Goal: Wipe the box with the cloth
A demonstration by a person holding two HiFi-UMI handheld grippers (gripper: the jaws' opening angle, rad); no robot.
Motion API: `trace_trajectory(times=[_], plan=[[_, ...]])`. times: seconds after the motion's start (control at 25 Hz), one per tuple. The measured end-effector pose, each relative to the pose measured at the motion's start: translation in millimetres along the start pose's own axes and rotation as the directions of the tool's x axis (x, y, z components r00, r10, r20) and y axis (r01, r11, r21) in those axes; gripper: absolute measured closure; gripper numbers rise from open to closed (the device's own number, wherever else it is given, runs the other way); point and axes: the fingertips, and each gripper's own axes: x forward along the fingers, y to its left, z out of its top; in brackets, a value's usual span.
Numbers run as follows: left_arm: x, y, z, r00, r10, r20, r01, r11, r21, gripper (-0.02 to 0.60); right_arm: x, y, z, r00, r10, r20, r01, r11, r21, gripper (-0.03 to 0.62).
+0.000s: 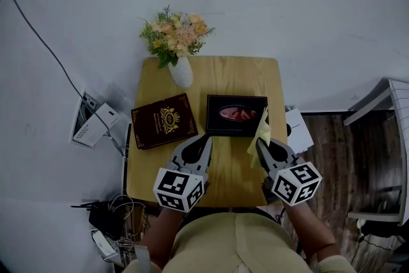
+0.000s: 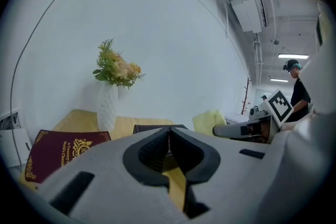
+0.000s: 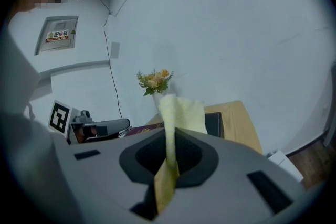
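Over a small wooden table [image 1: 238,72], you are holding both grippers side by side at its near half. Your right gripper [image 1: 261,144] is pinching the yellow cloth [image 1: 261,132], which is standing up out of the closed jaws against the right end of the black box [image 1: 236,115]. The box is lying flat mid-table, with a red picture showing in its lid. Your left gripper [image 1: 206,137] is pointing at the box's near left corner, between it and a burgundy book [image 1: 164,120].

The head view is giving the layout. A white vase [image 1: 181,72] of flowers [image 1: 176,35] is standing at the far edge, behind the book and box. It cannot tell you how each grip is sitting.

The right gripper view is showing that. The cloth [image 3: 181,113] is running down through the right gripper [image 3: 170,134], clamped between the pads, its free end covering part of the box [image 3: 214,123]. Only this view is catching a signed panel [image 3: 56,35] on the wall.

The left gripper view is showing the left gripper [image 2: 169,134] with jaws meeting at the tips and nothing between them. The box [image 2: 152,127] is sitting just past them, and the cloth [image 2: 209,120] is poking up to the right. This view alone is taking in a person [image 2: 296,84] far off in the room.
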Motion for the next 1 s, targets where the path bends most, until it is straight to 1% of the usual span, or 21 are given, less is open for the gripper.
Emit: trace_trajectory(times=[0.16, 0.28, 0.36, 0.64, 0.88, 1.0], plan=[[5, -2, -11, 0.999, -0.007, -0.042, 0.007, 1.000, -0.008, 0.557, -3, 5, -10, 0.999, 0.015, -0.032, -0.014, 1.000, 0.021, 0.557], [7, -5, -13, 0.998, -0.016, -0.053, 0.015, 1.000, -0.008, 0.557, -8, 14, -19, 0.996, 0.048, -0.069, -0.047, 0.999, 0.022, 0.557], [8, -5, -14, 0.998, -0.017, -0.057, 0.017, 1.000, -0.007, 0.557, -11, 17, -27, 0.995, 0.057, -0.087, -0.055, 0.998, 0.022, 0.557], [8, -11, -24, 0.996, -0.036, -0.076, 0.035, 0.999, -0.014, 0.557, -17, 14, -47, 0.992, 0.032, -0.119, -0.028, 0.999, 0.041, 0.557], [11, -14, -29, 0.995, -0.046, -0.092, 0.045, 0.999, -0.017, 0.557, -17, 9, -44, 0.994, 0.021, -0.109, -0.016, 0.999, 0.045, 0.557], [11, -15, -30, 0.994, -0.050, -0.097, 0.048, 0.999, -0.018, 0.557, -18, 6, -43, 0.994, 0.019, -0.107, -0.012, 0.998, 0.061, 0.557]])
